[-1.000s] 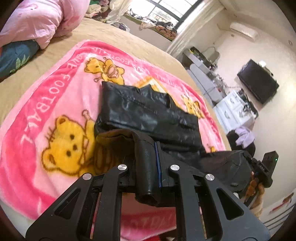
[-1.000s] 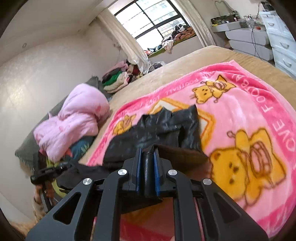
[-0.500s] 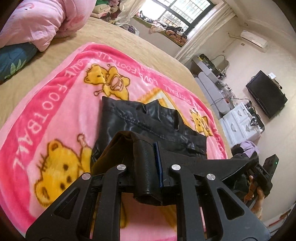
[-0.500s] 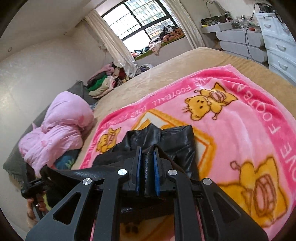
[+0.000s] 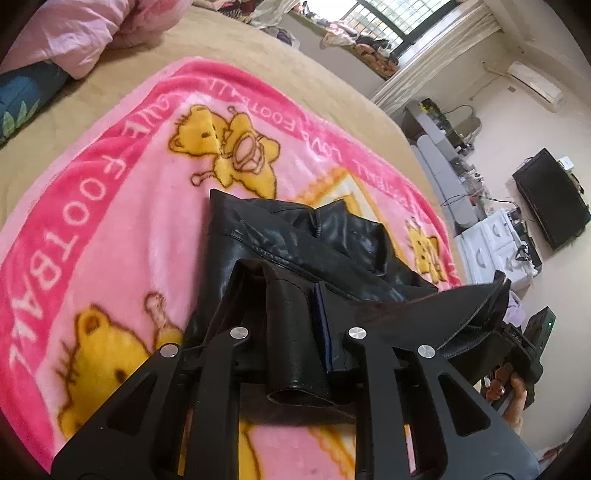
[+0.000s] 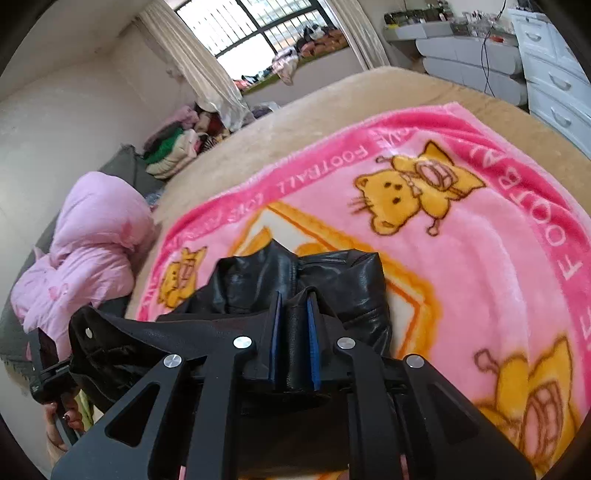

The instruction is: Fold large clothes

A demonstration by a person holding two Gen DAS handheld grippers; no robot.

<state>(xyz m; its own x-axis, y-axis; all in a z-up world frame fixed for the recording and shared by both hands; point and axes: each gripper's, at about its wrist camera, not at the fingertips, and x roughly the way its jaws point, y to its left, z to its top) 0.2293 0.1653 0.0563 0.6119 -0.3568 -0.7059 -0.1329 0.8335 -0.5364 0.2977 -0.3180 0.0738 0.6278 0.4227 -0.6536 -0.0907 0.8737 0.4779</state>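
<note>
Between your two grippers hangs the near edge of the black leather jacket [image 5: 295, 251], lifted off the pink blanket [image 5: 110, 206] and stretched like a taut band from one tool to the other. Your left gripper [image 5: 314, 332] has a thick roll of leather between its fingers; its jaws have just been opening a little, yet the roll sits wedged there and the pads press on it. Your right gripper [image 6: 293, 343] is pinched nearly closed on a thinner fold of the same hem, blue pads tight against it.

Just past the fingers, the rest of the jacket lies on the blanket, already doubled into a narrow block with the collar pointing toward the far side. It sits roughly in the middle of the blanket, beside the yellow cartoon cats.

Judge the material as heavy and fairly stiff: it holds a ridge rather than draping, and the shiny face looks slippery, so a shallow pinch may slide out. Keep your hold deep, on the rolled hem near each corner, where the seam gives the pads something to bite. Expect the fold to spring back when laid down, so press it flat before letting go.

Further off, the tan bed cover [image 6: 332, 107] runs to a pink quilt [image 6: 92, 240], heaped clothes by the window [image 6: 258, 33], and white drawers [image 6: 554, 74].
</note>
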